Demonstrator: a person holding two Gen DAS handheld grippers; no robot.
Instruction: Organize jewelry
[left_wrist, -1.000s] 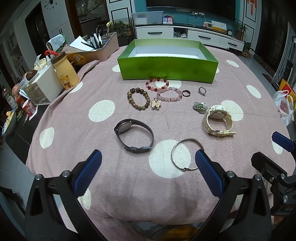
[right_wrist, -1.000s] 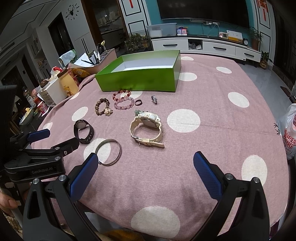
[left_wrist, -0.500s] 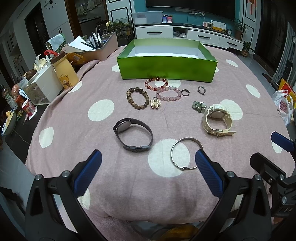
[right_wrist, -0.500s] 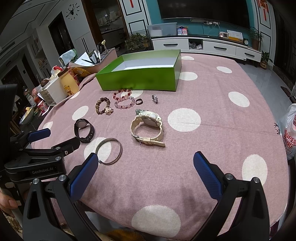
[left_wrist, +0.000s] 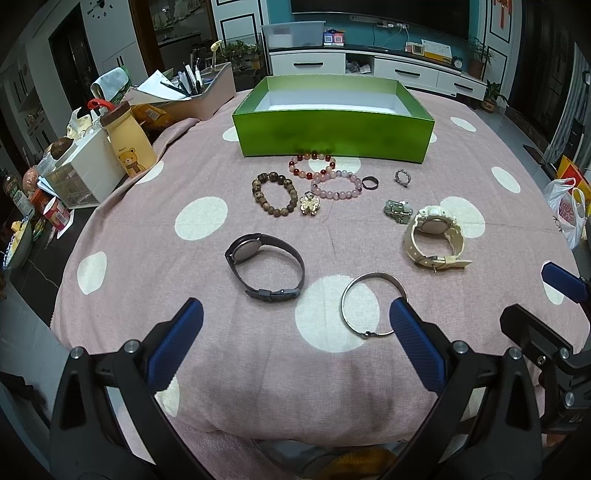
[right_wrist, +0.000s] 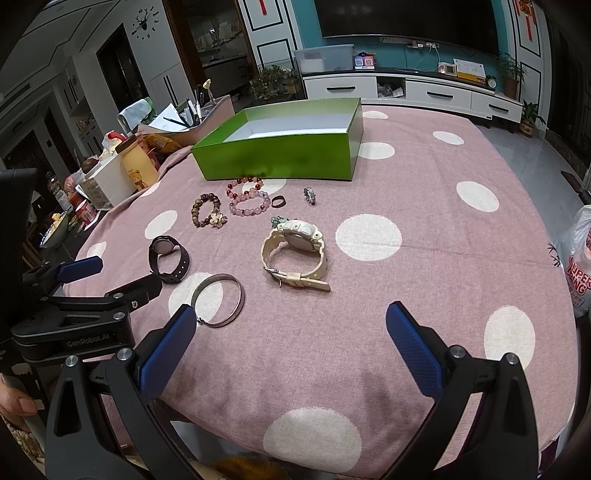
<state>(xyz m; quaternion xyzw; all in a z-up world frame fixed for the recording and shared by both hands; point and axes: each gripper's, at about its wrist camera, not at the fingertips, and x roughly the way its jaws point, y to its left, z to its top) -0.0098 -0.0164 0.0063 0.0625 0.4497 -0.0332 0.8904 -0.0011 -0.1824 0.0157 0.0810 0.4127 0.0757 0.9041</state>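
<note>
- right now the left gripper (left_wrist: 295, 332) sits at the bottom of the left wrist frame with its blue fingers (left_wrist: 176, 341) spread wide and nothing between them.
- likewise the right gripper (right_wrist: 291, 339) fills the bottom of the right wrist frame, jaws wide apart and holding nothing.
- above both lies the pink dotted tablecloth (left_wrist: 147, 258), with the jewelry loose on it.
- the green box (left_wrist: 332, 136) stands in the upper middle of the left wrist frame, open at the top, its white floor bare where it shows.
- just below the box lie a red and pink bead bracelet (left_wrist: 313, 164), a pale pink bead bracelet (left_wrist: 336, 184) touching it, and a brown bead bracelet (left_wrist: 275, 197) to their left.
- a gold flower brooch (left_wrist: 310, 206) rests beside the brown bracelet.
- a dark ring (left_wrist: 370, 182) and a silver ring (left_wrist: 402, 177) lie right of the pink beads, apart from each other.
- a green stone pendant (left_wrist: 397, 210) sits just beside the cream watch (left_wrist: 434, 236), right of centre.
- the black watch (left_wrist: 264, 267) lies at centre left, strap buckled in a loop.
- the silver bangle (left_wrist: 373, 308) lies low in the frame, partly over a white dot, close to the left gripper's right-hand finger.
- a yellow bear bottle (left_wrist: 129, 146) stands at the upper left, off the cloth's edge.
</note>
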